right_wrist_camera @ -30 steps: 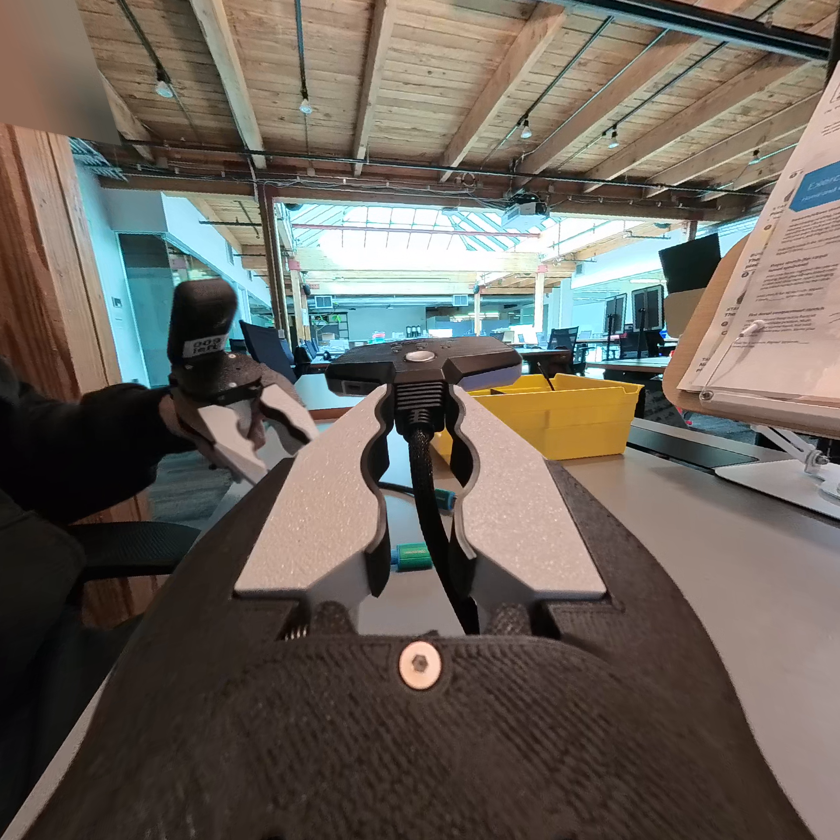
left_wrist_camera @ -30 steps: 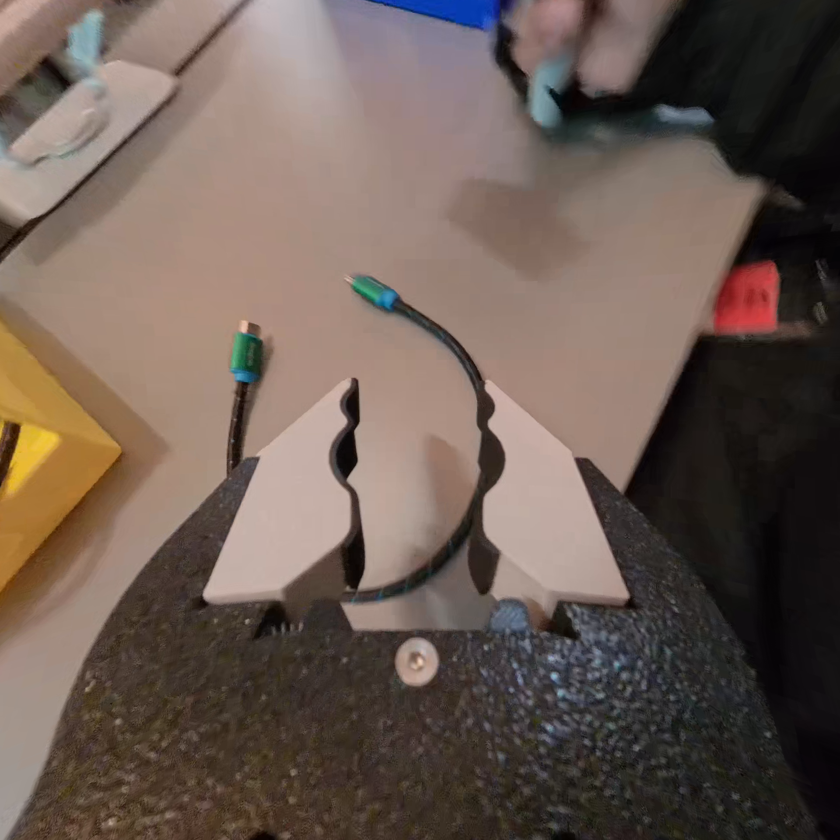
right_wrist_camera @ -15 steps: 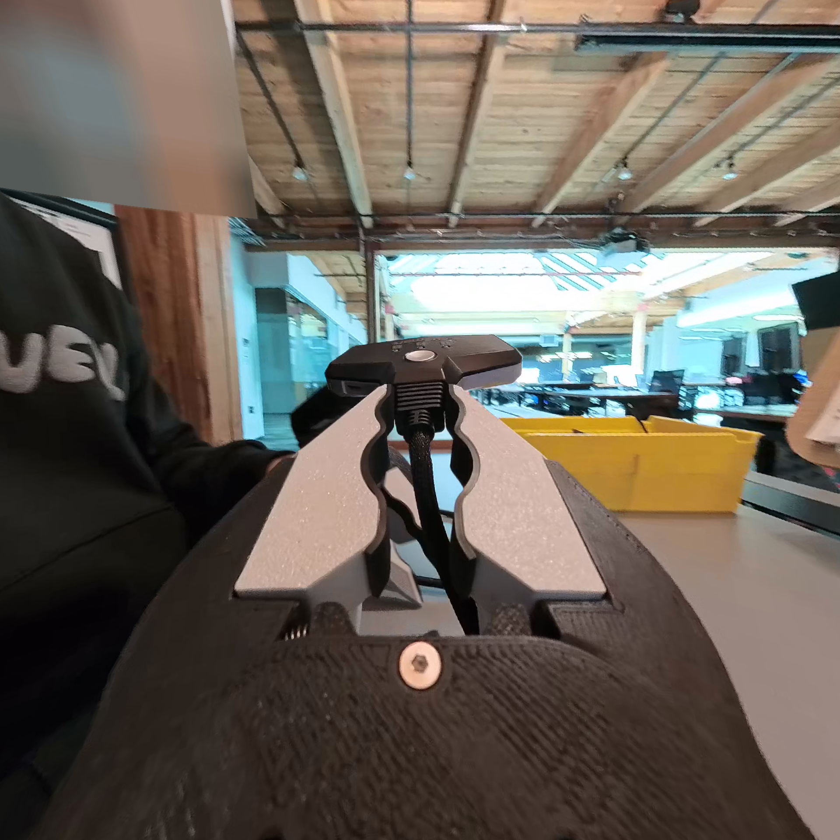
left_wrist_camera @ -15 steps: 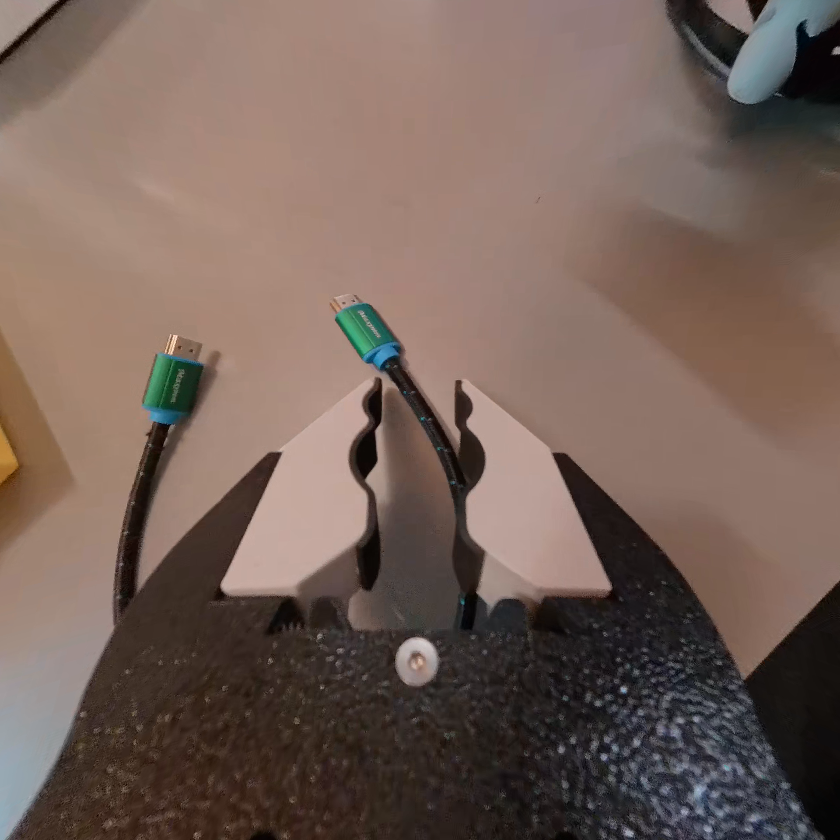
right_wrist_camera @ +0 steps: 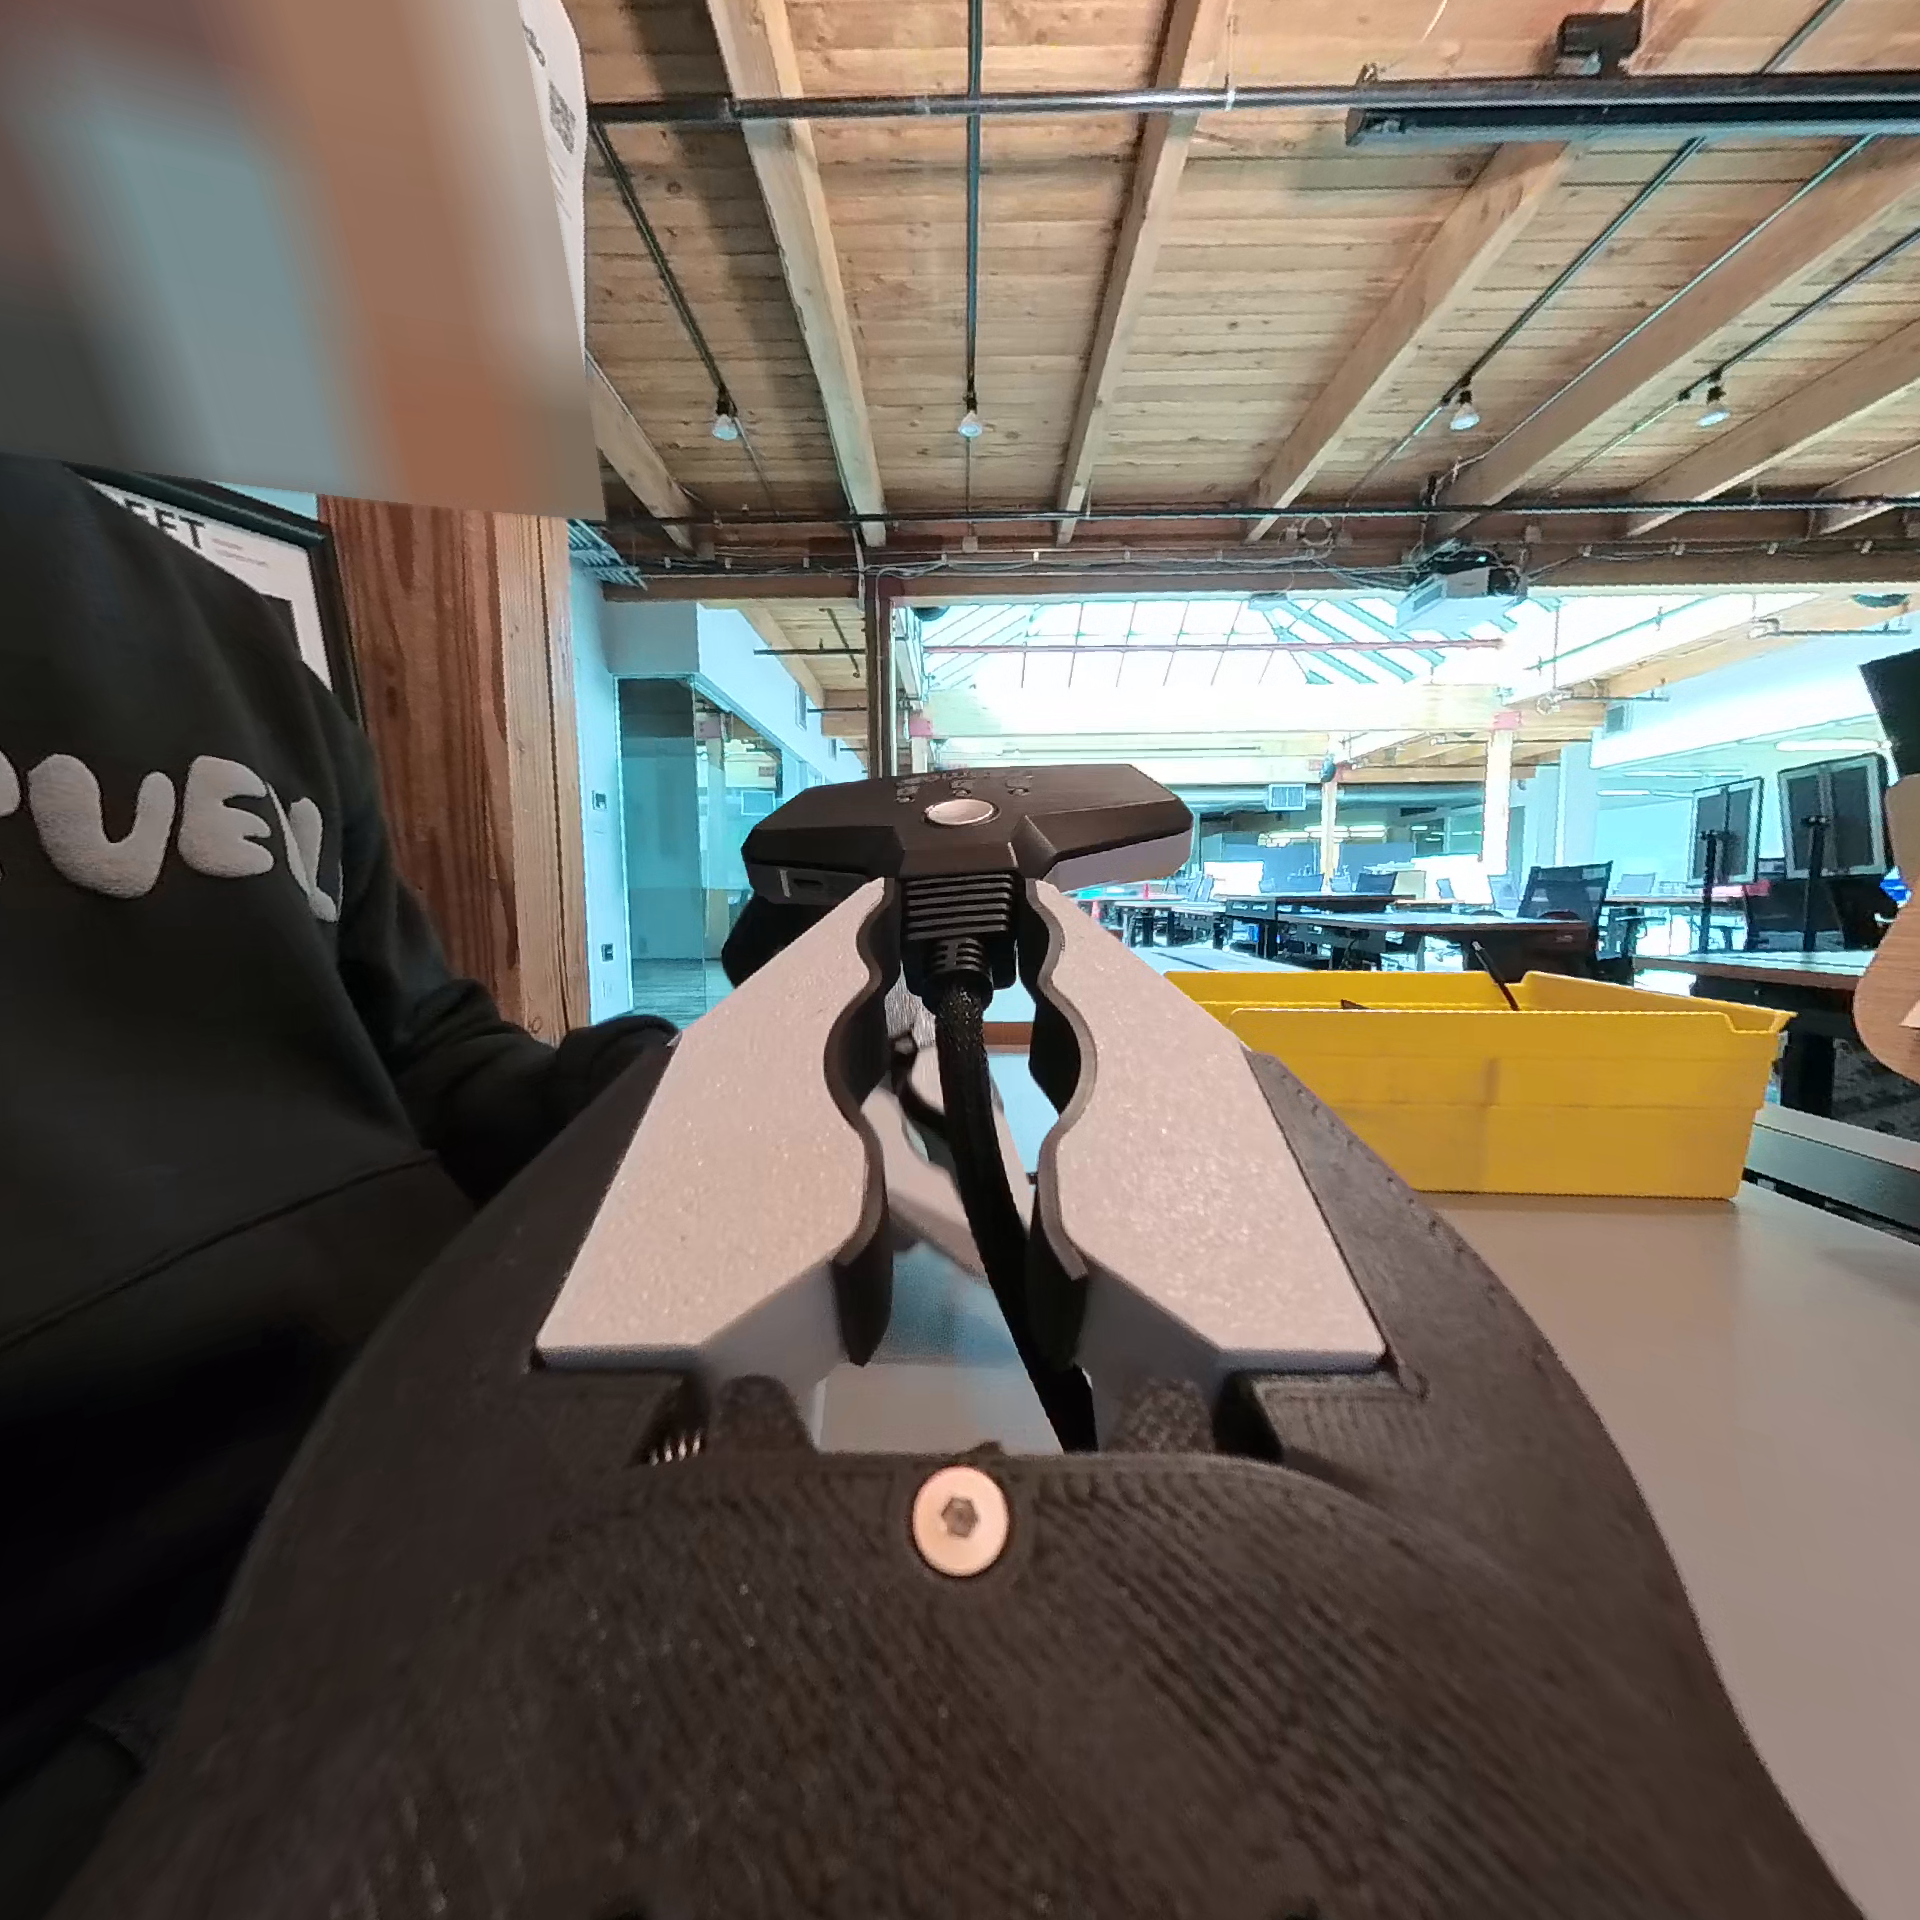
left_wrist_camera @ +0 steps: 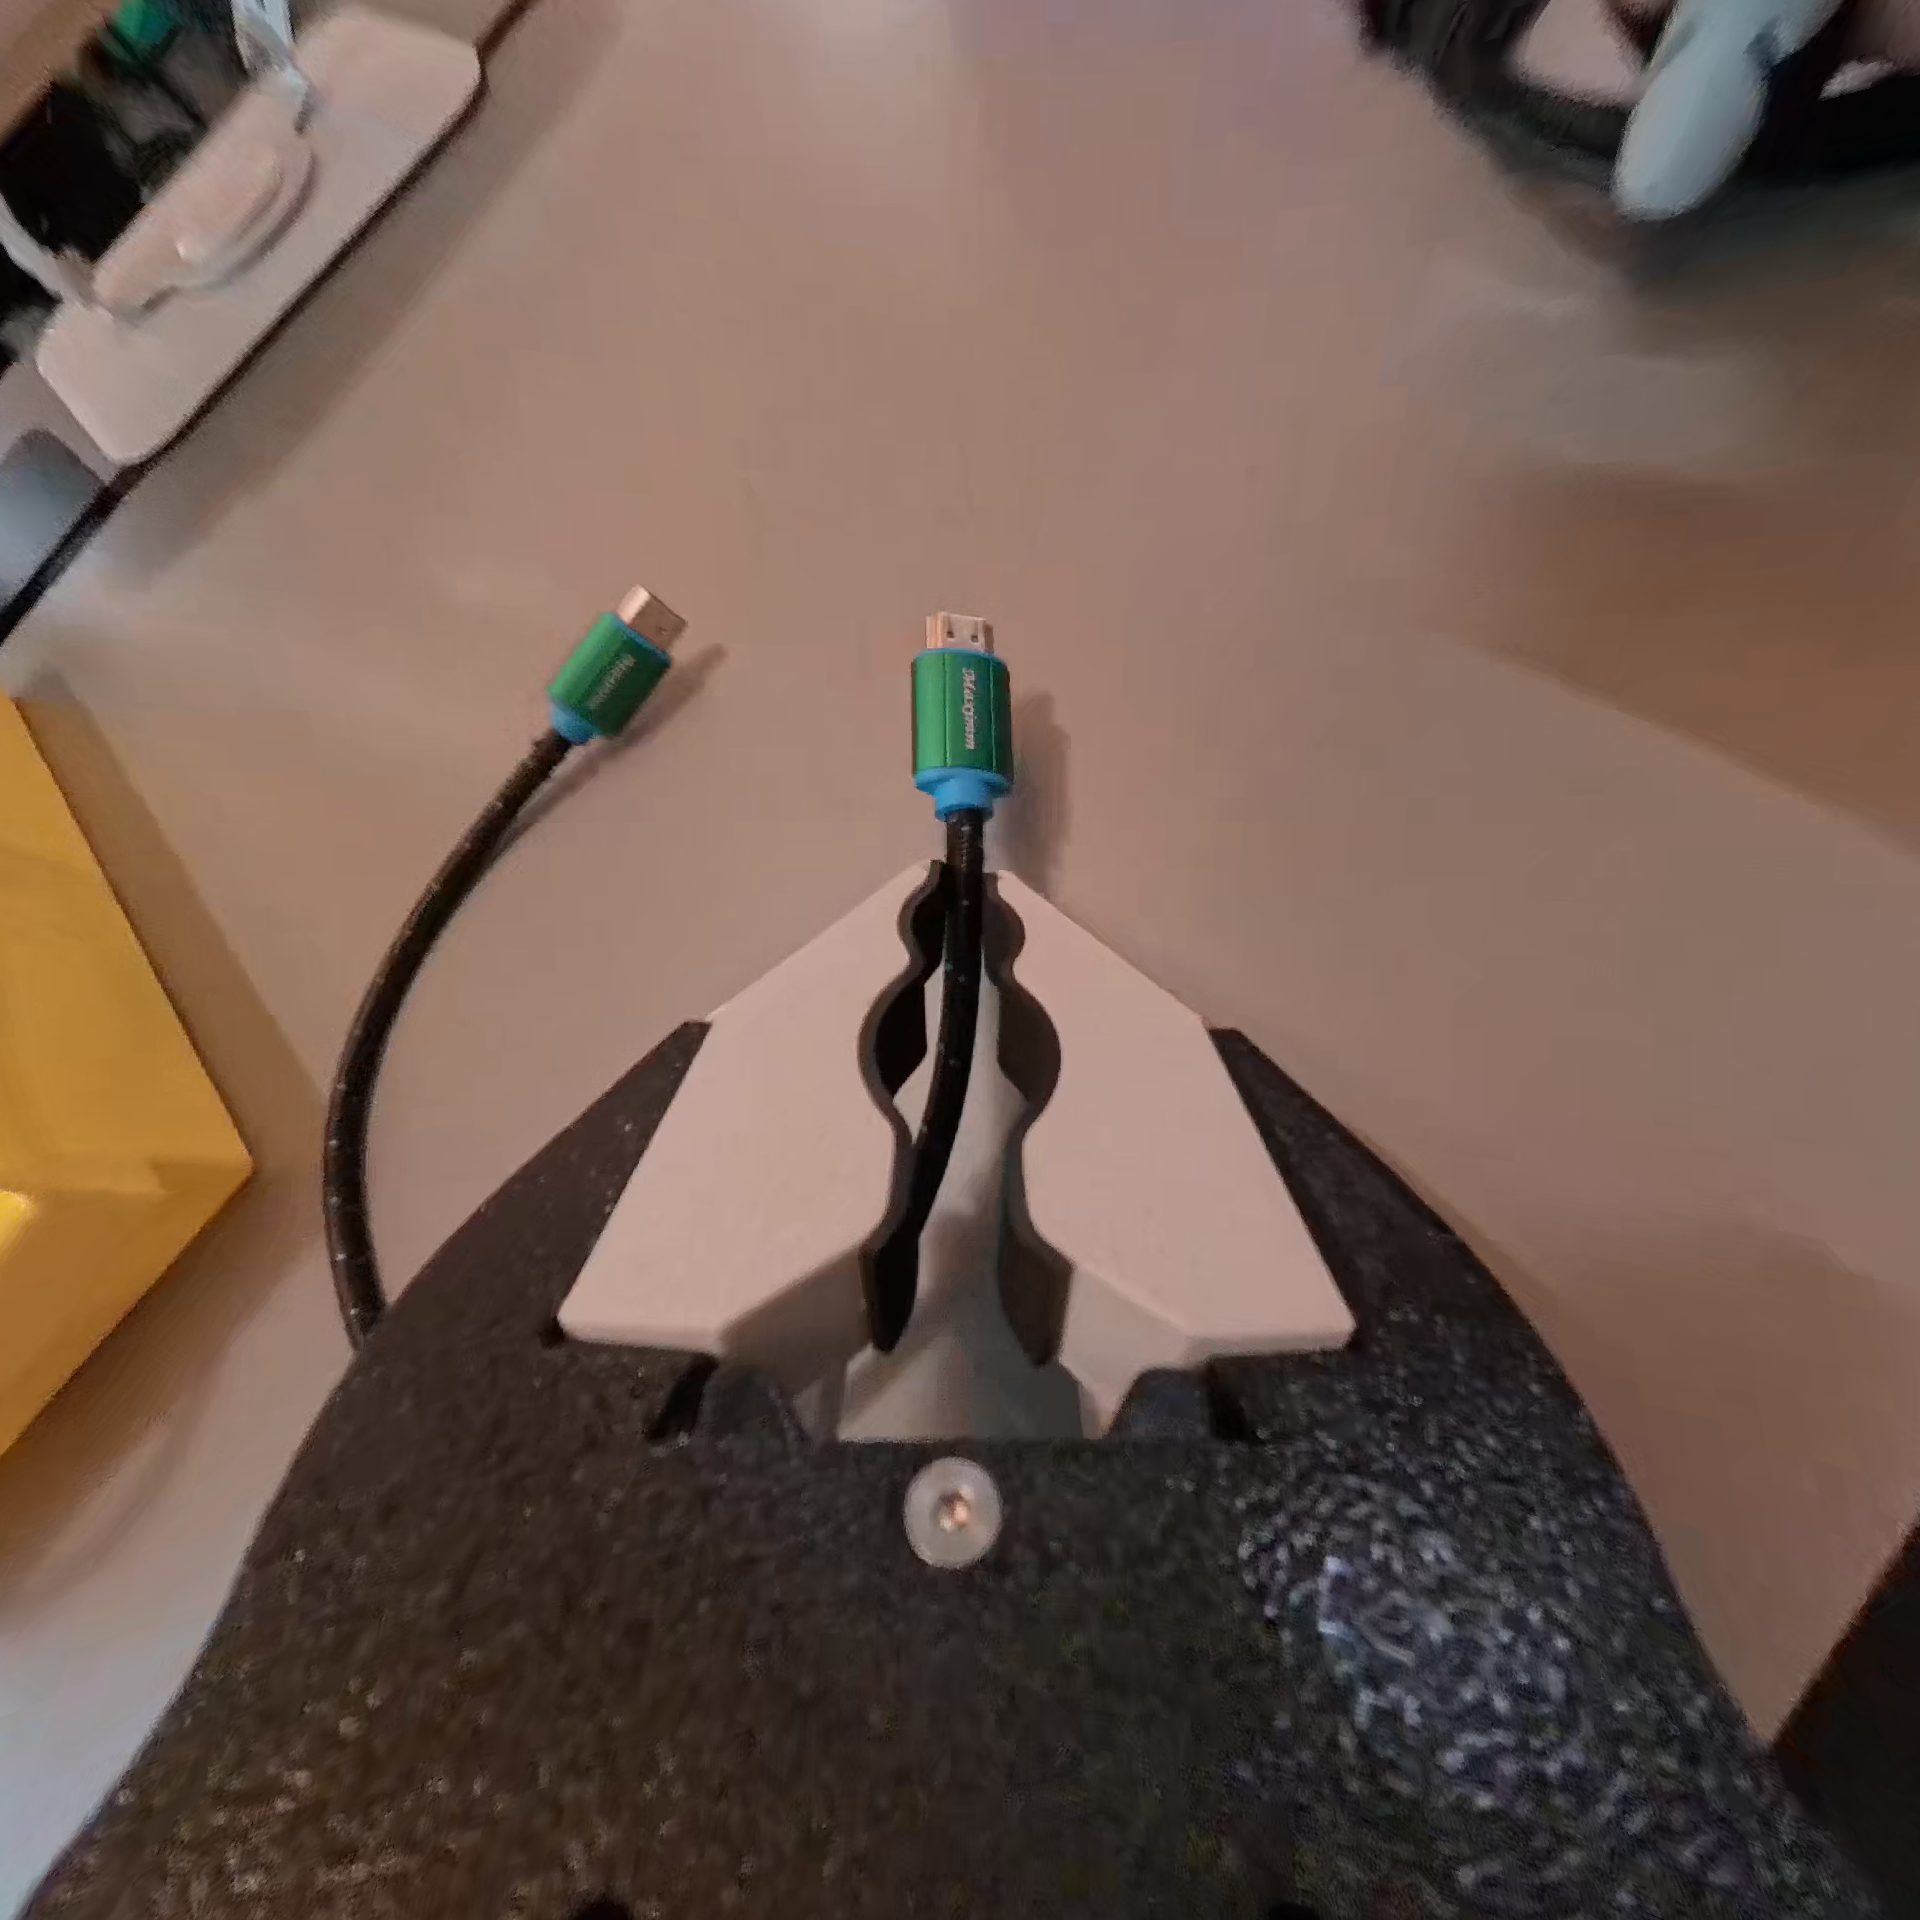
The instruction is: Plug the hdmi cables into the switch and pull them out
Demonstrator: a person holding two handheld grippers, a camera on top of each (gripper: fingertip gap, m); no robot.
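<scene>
Left tongs (left_wrist_camera: 961,883), open a second ago, now pinching green-shelled braided HDMI cable (left_wrist_camera: 961,717); right tongs (right_wrist_camera: 958,925) gripping black switch (right_wrist_camera: 966,826), seemingly by its collar; insertion next.

Cable (left_wrist_camera: 961,997): braided black sheath; plug shell (left_wrist_camera: 960,719) glossy green metal. Counter (left_wrist_camera: 1247,520): smooth, matt. Switch (right_wrist_camera: 966,831): matt black plastic.

Left gripper (left_wrist_camera: 958,883) jaws pinch a cable (left_wrist_camera: 956,956).
</scene>
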